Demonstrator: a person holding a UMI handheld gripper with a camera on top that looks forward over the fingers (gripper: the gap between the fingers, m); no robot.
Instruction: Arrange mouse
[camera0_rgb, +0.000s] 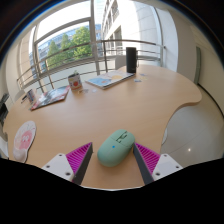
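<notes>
A mint green mouse (115, 147) lies on the wooden desk (100, 112), between my two fingers and slightly ahead of their tips. My gripper (113, 158) is open, with a pink pad on the left finger (80, 158) and on the right finger (147, 156). A gap shows between the mouse and each pad. The mouse rests on the desk by itself.
A round mat (22, 141) lies at the desk's left edge. At the far side are a magazine (48, 96), a small card stand (75, 82), a book (108, 80) and a dark speaker (131, 61). The desk edge curves away on the right.
</notes>
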